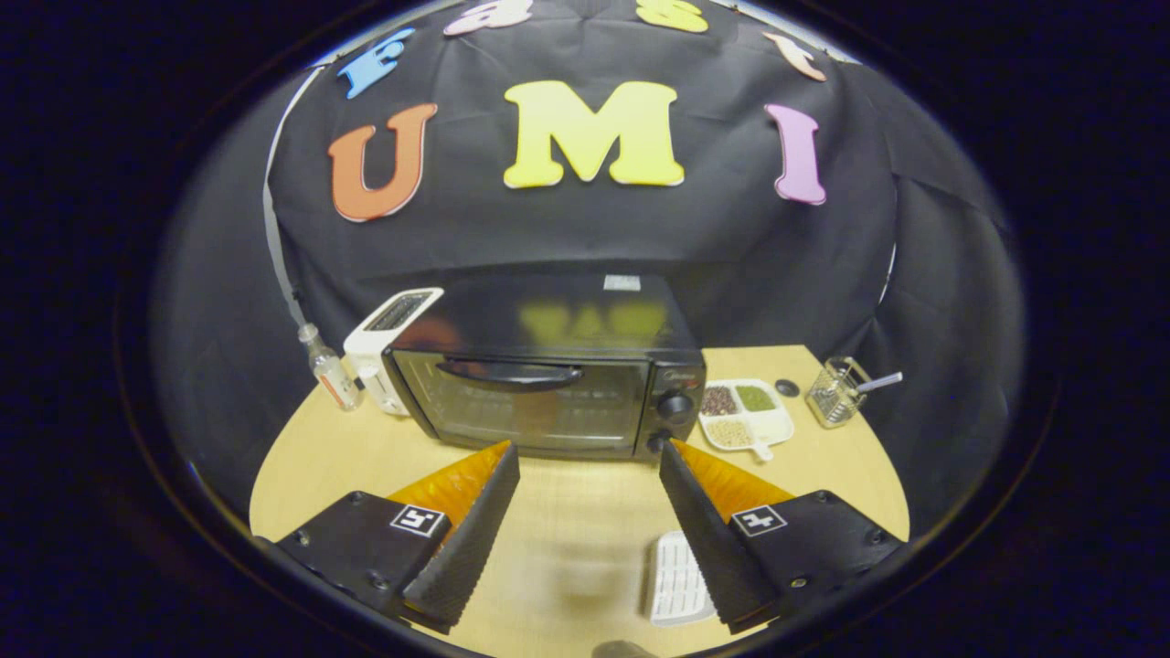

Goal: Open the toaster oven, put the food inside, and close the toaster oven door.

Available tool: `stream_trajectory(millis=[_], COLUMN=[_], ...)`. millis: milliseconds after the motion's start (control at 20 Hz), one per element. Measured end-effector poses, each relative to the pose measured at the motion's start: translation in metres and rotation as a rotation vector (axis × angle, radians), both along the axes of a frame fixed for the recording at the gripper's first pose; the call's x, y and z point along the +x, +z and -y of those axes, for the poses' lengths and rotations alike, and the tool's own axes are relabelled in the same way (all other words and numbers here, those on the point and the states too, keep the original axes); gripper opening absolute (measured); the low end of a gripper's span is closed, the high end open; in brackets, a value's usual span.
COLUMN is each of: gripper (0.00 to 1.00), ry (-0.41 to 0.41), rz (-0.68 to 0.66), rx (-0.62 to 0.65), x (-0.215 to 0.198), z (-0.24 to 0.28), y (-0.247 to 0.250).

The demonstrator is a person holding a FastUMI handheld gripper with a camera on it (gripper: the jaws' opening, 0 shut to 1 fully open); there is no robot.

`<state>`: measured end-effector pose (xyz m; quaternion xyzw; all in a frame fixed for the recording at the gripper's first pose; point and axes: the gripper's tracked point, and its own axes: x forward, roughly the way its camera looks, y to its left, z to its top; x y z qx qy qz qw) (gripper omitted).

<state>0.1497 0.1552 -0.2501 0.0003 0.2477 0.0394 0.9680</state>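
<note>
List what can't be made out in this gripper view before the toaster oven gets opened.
- Toaster oven interior: the closed door's dark, reflective glass hides any contents.
- White tray: partly covered by one finger of the open gripper; whether it holds food cannot be told.
- Divided dish contents: too small to identify.
- White toaster: its far side sits behind the oven.
- Bottle label: too small.

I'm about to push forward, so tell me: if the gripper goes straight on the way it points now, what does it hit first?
Probably the toaster oven: the open gripper points at its shut glass door, below the handle. Bare table lies between; depth is unclear.
</note>
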Motion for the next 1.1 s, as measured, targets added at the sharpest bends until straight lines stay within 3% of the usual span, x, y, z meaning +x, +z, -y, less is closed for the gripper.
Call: stream_trajectory(millis=[400, 600, 1100], gripper=[0.98, 0.99, 0.99], ry=[-0.040, -0.050, -0.058], rz=[0.305, 0.418, 0.514], rx=[0.010, 0.007, 0.028], x=[-0.058, -0.089, -0.132], z=[0.082, 0.118, 0.184], y=[0.161, 0.215, 0.245])
